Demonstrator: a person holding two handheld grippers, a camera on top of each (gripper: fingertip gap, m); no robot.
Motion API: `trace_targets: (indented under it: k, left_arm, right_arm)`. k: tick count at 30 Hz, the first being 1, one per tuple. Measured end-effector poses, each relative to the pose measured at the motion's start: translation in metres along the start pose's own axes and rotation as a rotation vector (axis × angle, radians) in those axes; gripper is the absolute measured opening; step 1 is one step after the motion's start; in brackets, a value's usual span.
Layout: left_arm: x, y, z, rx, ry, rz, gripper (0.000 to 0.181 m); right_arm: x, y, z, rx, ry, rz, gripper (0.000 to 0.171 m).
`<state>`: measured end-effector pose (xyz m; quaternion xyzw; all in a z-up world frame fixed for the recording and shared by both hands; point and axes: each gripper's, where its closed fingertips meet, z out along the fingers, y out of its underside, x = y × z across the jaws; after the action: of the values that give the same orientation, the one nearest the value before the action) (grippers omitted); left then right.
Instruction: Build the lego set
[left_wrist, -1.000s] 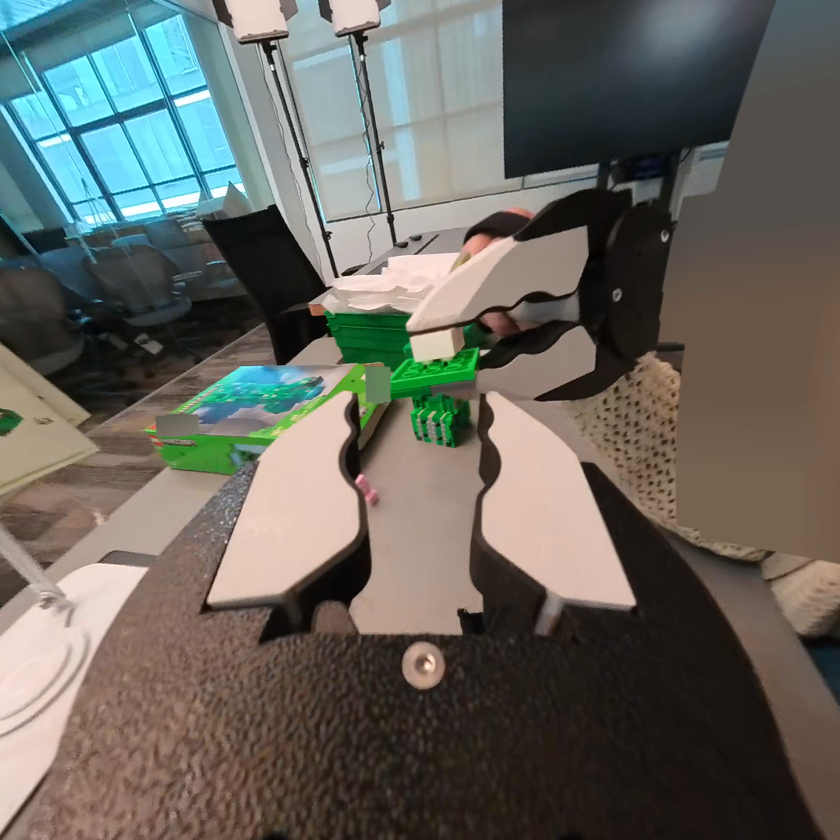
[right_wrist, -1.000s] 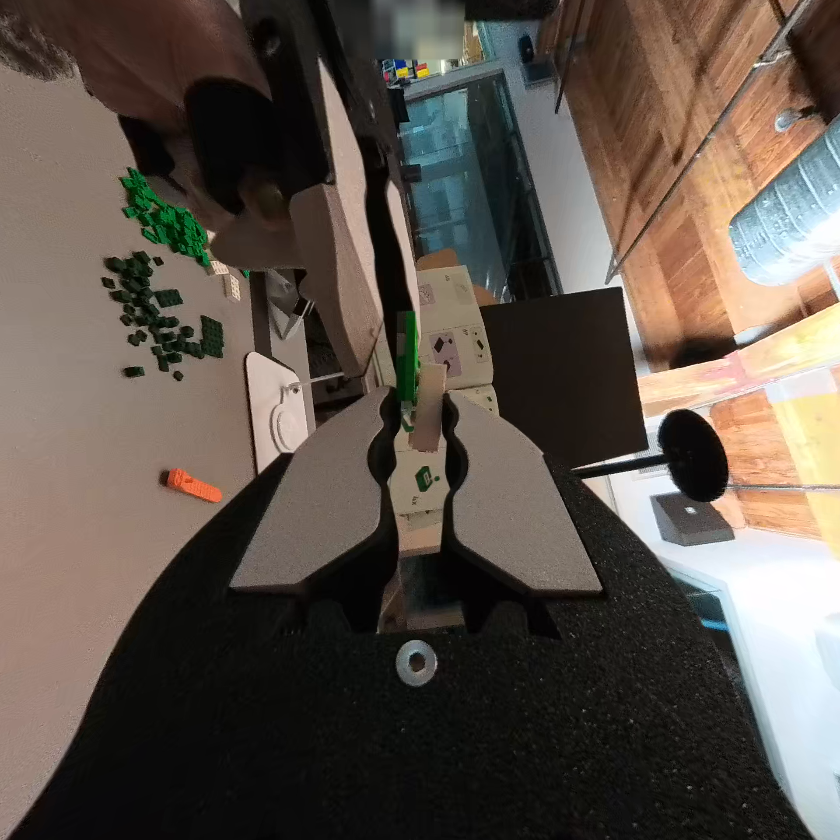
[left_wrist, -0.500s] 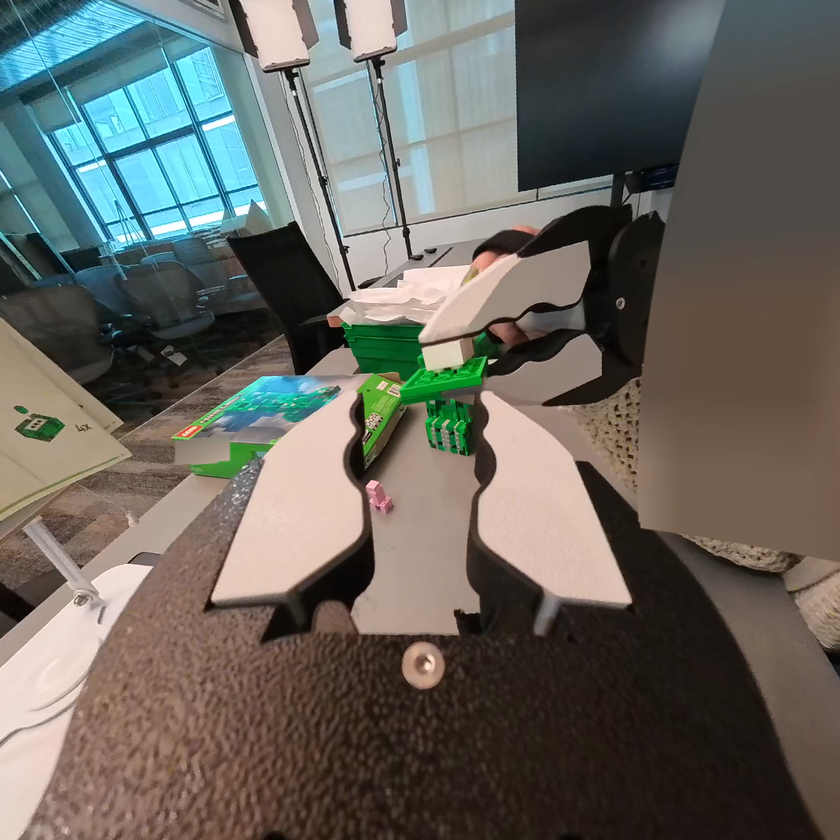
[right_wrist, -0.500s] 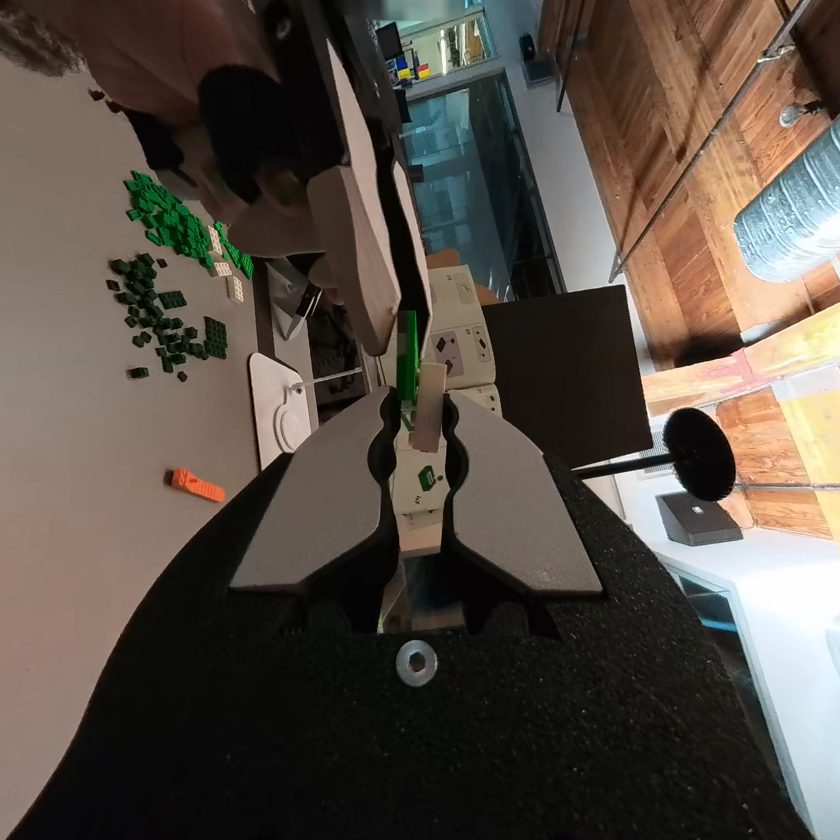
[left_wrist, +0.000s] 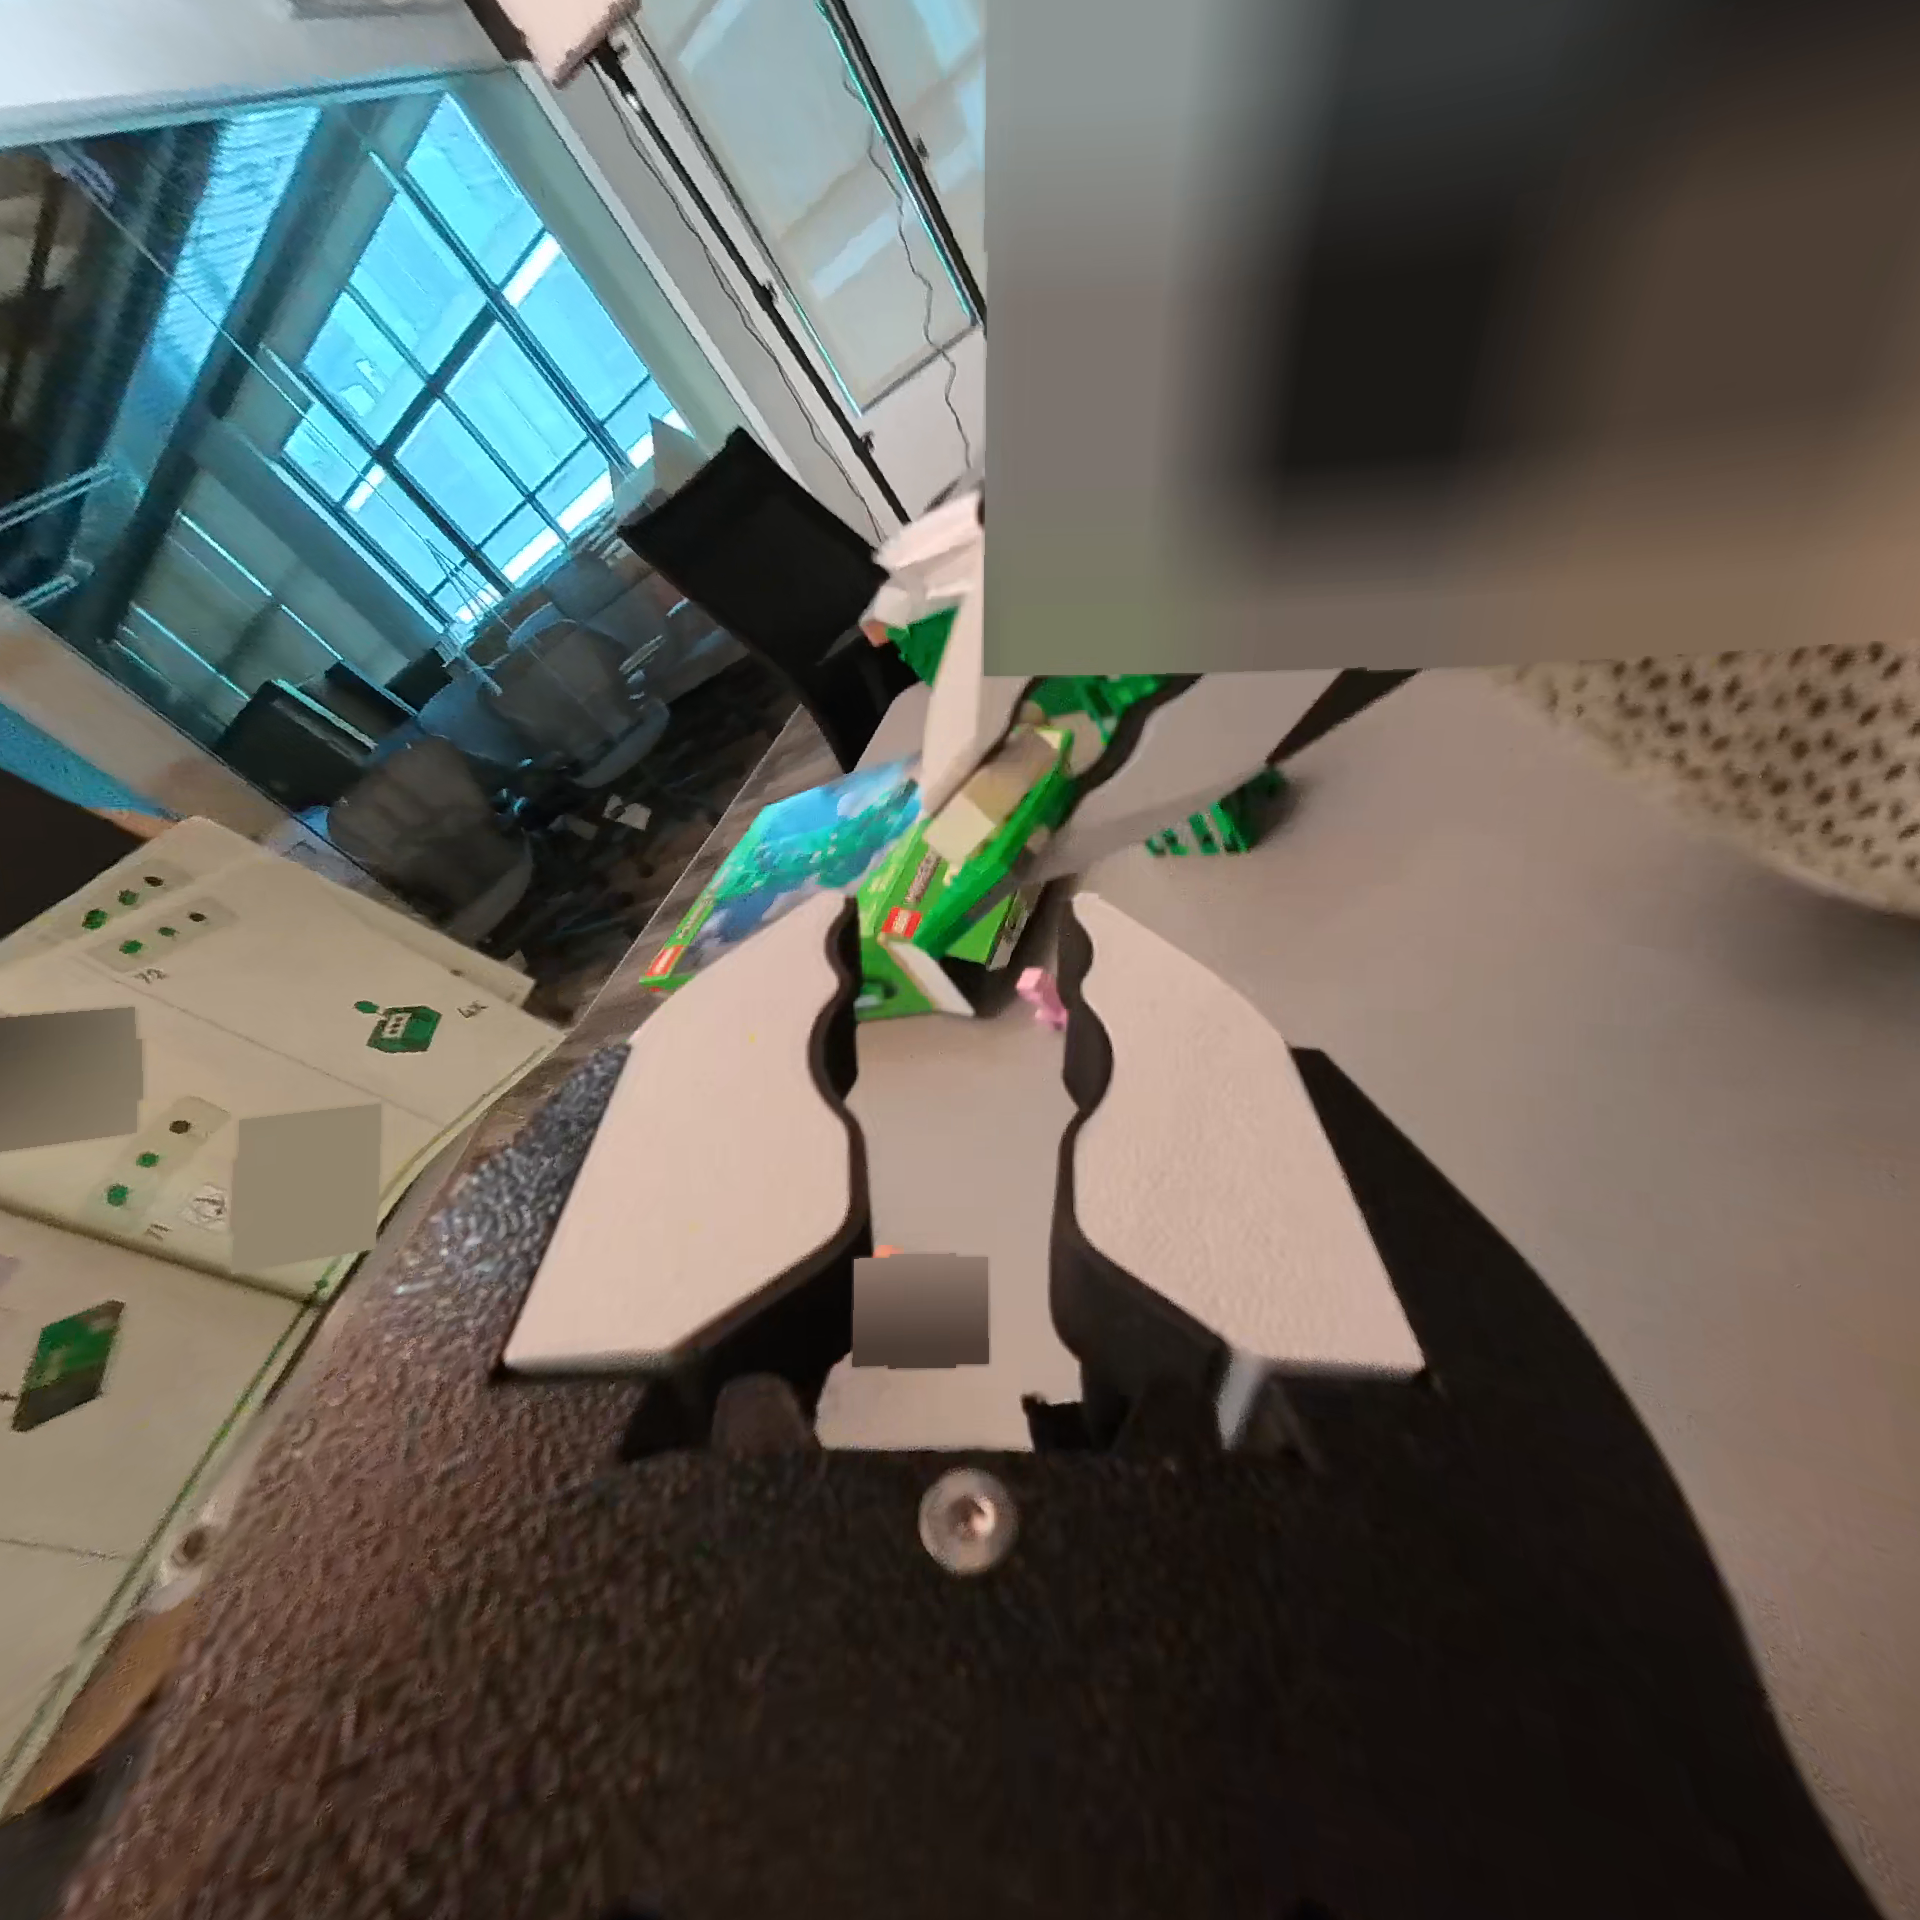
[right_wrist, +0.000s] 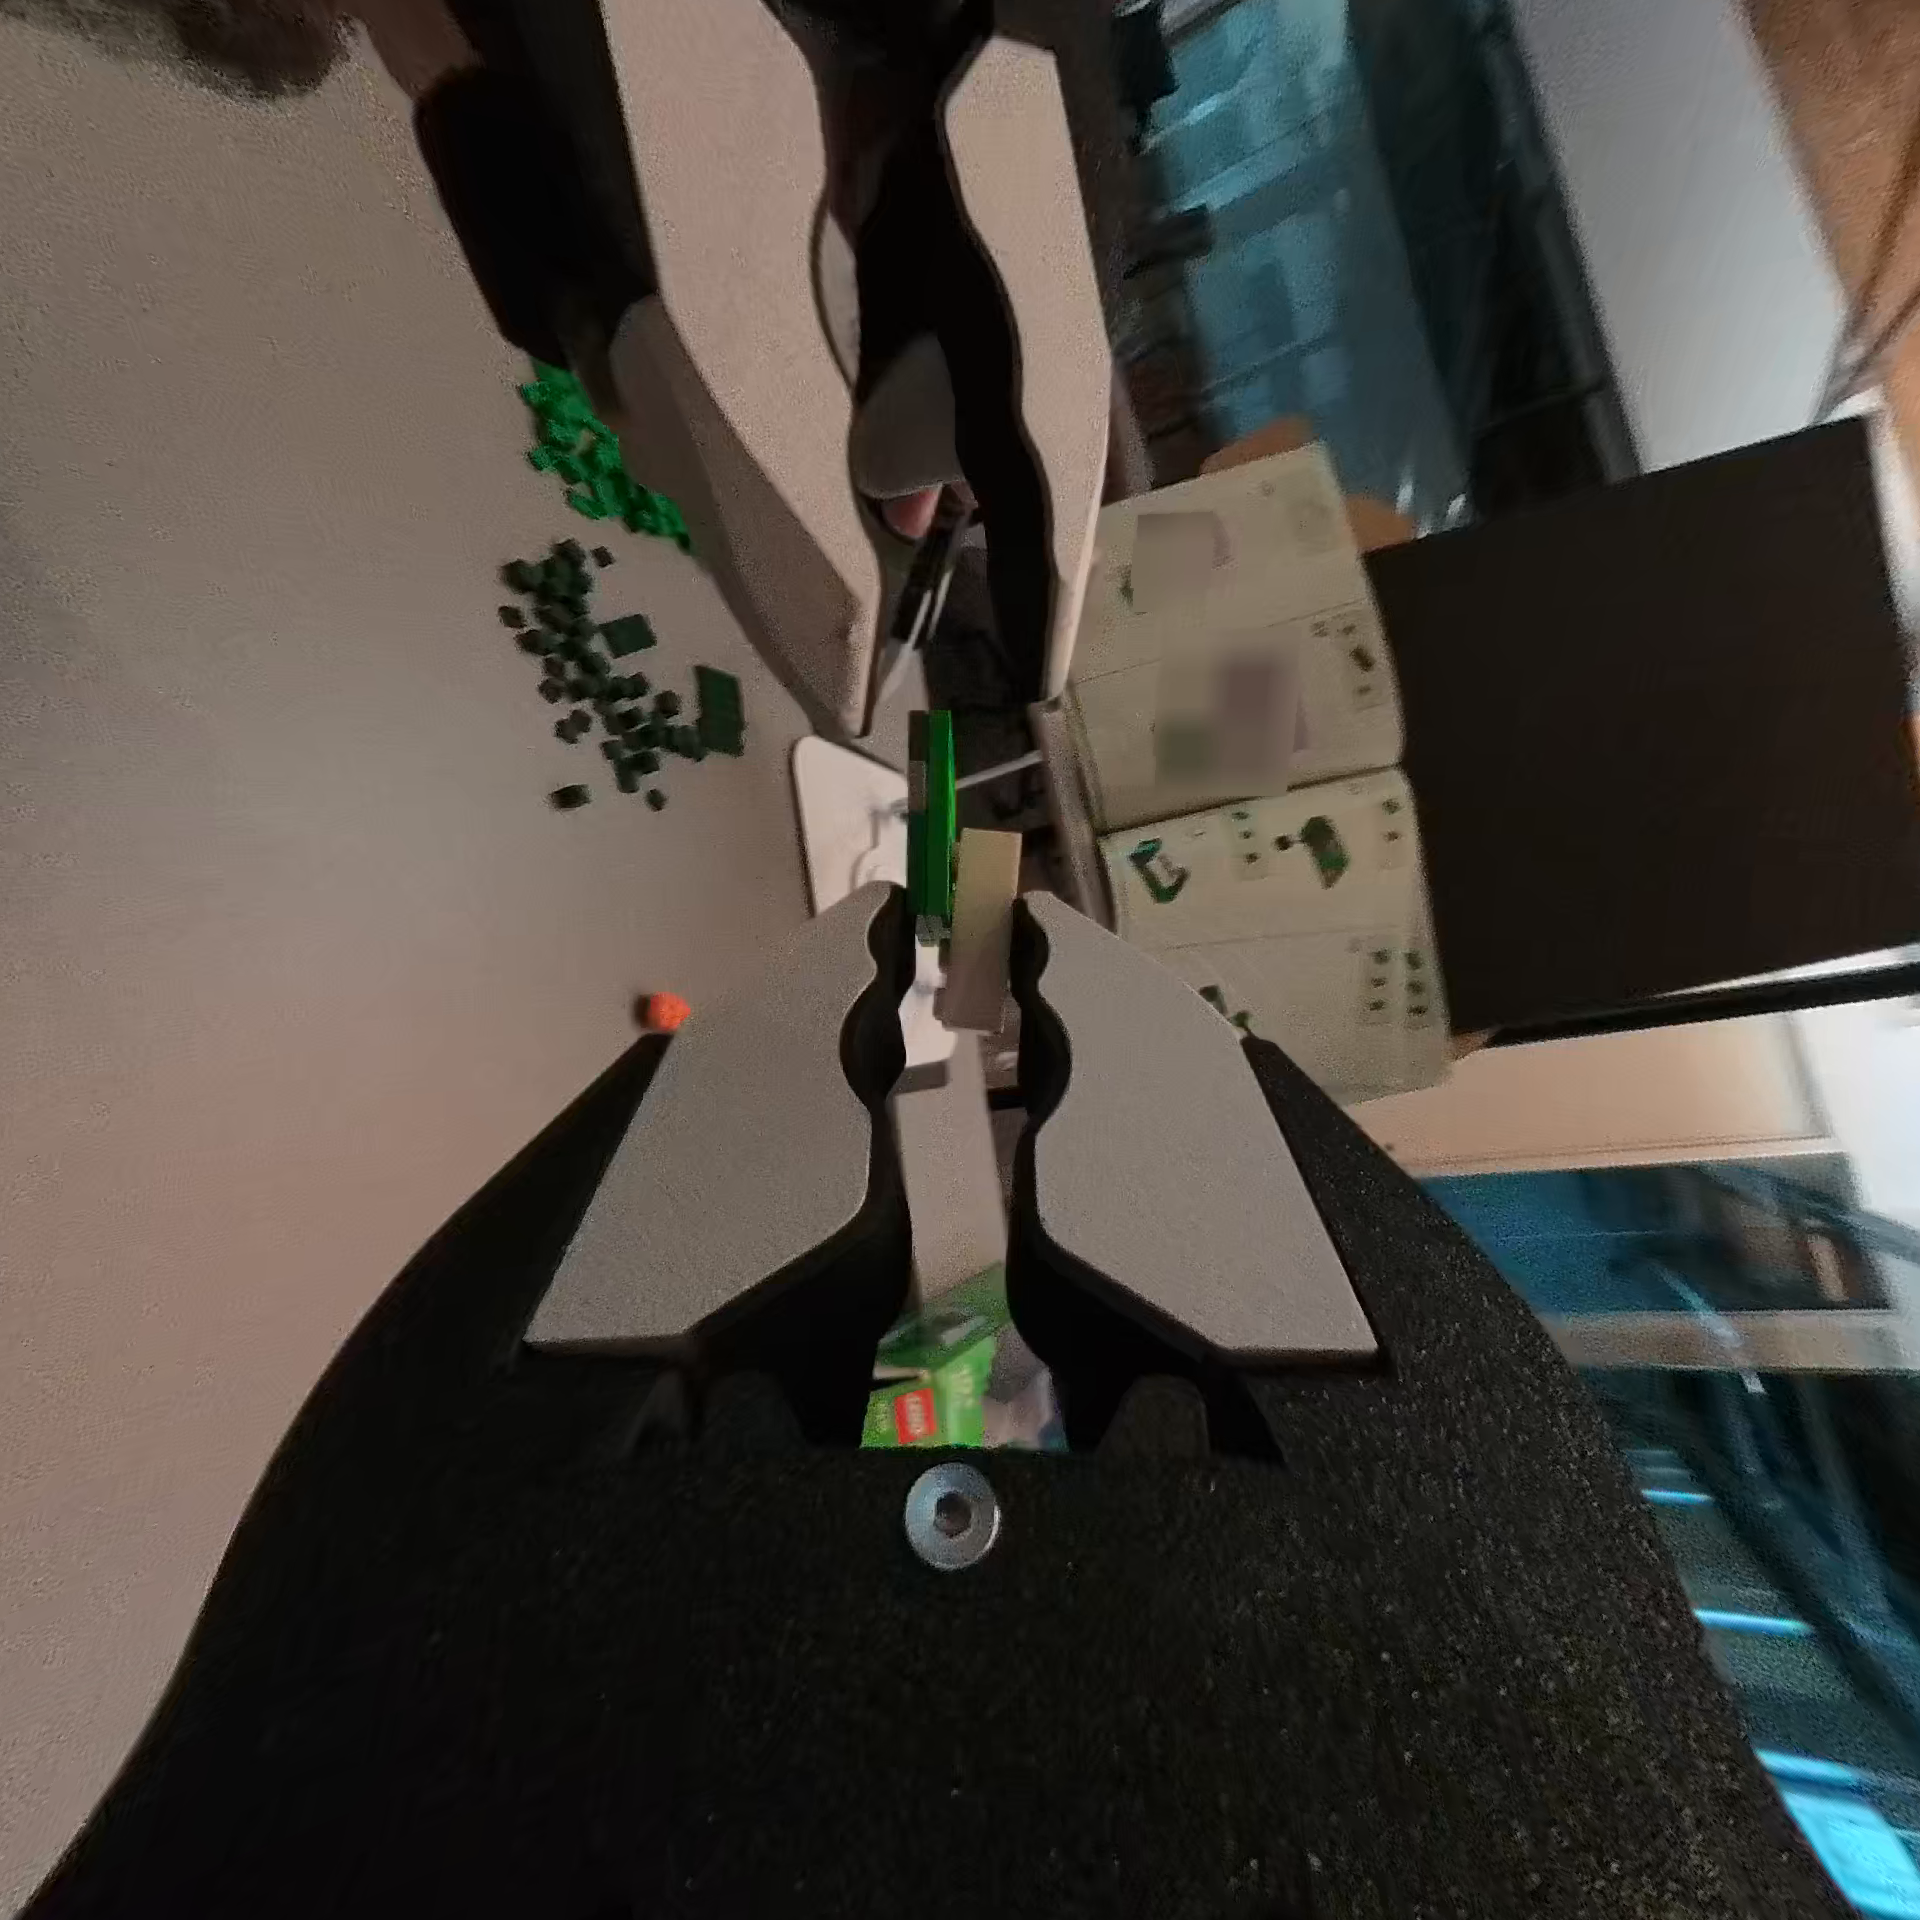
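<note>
While its two grey fingers stand apart with nothing between them, the left gripper (left_wrist: 961, 940) hovers low over the grey table (left_wrist: 1507, 1039). Just past its tips lie a tiny pink piece (left_wrist: 1042, 992) and the green lego box (left_wrist: 821, 883), which rests flat near the table's left edge. Beyond the box, the right gripper (right_wrist: 951, 909) is clamped on a green plate (right_wrist: 932, 810) with a tan brick (right_wrist: 982, 914) pressed against its face; in the left wrist view the pair shows blurred, held up off the table between the far fingers. A small green build (left_wrist: 1216, 826) stands on the table behind them. To the left, off the table's edge, open instruction pages (left_wrist: 208, 1091) are propped up.

From the right wrist view, turned sideways, the plate and brick stick out past the fingertips, and the left gripper's fingers point toward them, close but not touching. On the table beyond lie an orange piece (right_wrist: 663, 1010), a scatter of dark green pieces (right_wrist: 613, 675) and, farther off, a heap of bright green pieces (right_wrist: 587, 462). A white stand base (right_wrist: 842, 821) sits behind the plate.
</note>
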<state>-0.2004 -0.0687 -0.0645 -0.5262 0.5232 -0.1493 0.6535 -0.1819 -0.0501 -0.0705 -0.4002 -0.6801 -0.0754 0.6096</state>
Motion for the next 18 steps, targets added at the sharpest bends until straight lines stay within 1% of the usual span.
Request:
trace_targets:
  k: [2,6,9,14,18]
  left_arm:
    - [0.003,0.006,0.003,-0.033,-0.003,0.070,0.036]
    - [0.005,0.014,0.008,-0.066,-0.057,0.257,0.038]
    - [0.013,0.019,0.012,-0.092,-0.046,0.363,0.032]
    - [0.023,0.016,0.017,-0.068,-0.016,0.402,0.025]
    - [0.023,0.017,0.018,-0.075,-0.021,0.419,0.018]
  right_arm:
    - [-0.002,0.004,0.004,-0.016,-0.022,0.035,0.017]
    - [-0.017,0.004,0.007,0.002,-0.147,0.131,0.017]
    - [-0.020,0.004,0.007,0.013,-0.165,0.111,0.017]
    - [-0.028,0.000,0.005,0.018,-0.194,0.053,0.017]
    - [-0.031,0.001,0.005,0.004,-0.207,0.039,0.017]
